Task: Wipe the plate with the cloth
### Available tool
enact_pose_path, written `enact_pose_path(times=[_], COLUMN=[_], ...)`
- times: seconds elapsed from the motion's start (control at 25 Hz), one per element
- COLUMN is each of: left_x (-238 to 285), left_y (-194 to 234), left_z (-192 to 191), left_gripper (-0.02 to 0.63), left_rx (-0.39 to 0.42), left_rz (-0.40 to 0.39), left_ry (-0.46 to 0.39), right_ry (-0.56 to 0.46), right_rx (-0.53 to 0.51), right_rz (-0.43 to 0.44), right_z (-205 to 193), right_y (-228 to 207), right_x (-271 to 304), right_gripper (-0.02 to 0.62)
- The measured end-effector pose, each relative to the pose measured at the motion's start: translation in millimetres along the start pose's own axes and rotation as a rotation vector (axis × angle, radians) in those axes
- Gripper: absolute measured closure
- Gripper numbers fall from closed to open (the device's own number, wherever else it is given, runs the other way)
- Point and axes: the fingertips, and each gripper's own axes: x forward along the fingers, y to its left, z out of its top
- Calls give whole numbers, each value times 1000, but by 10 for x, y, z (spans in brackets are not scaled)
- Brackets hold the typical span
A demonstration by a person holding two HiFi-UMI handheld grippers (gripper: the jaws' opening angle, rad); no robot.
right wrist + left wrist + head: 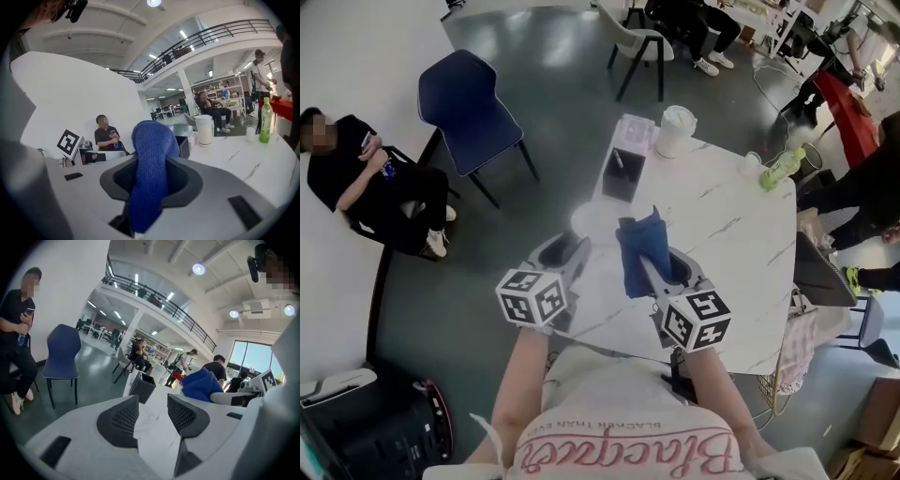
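Note:
A pale round plate (594, 221) lies flat on the white marble table (741, 253), near its left edge. My left gripper (572, 251) stands just short of the plate with its jaws apart and nothing between them; in the left gripper view the plate (147, 419) shows through the gap of that gripper (153, 400). My right gripper (661, 267) is shut on a blue cloth (641, 246), which hangs bunched beside the plate's right rim. In the right gripper view the cloth (150, 145) stands up out of the gripper (151, 168) and hides the plate.
A black open box (623, 173) stands just beyond the plate, with a packet (634, 131) and a white cylinder (675, 131) behind it. A green bottle (781, 169) lies at the far right. A blue chair (469, 108) and a seated person (375, 183) are to the left.

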Motion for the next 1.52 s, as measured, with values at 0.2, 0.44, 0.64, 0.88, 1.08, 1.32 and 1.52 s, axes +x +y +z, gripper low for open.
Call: enact_pose_path(times=[0.2,0.44,0.64,0.88,1.08,1.32,1.52], left_x=[168,441,687,987,1120,1149,1125], left_y=[219,676,1032,1300,1402,1388,1391], left_z=[-144,-420,-698,-840,-954,-909,-859], left_gripper=[445,445,445,445,446,515,568], left_rx=[-20,-72,-172,-324,-412,-478,-521], left_rz=[13,54,54,17,-12,-50,-34], left_ry=[50,134,213,233,255,207,191], right_ry=[31,84,127,154,166,173,158], right_rx=[-7,-8,-7,6,30,39,38], right_rz=[1,2,7,15,-9,-34,-51], right_z=[-32,-185,-317,-430,-515,-566,-507], right_y=[-95,-176,-181,-216,-320,-400,-447], right_x=[137,381,593,733,746,698,643], right_gripper=[480,480,480,480,480,480,480])
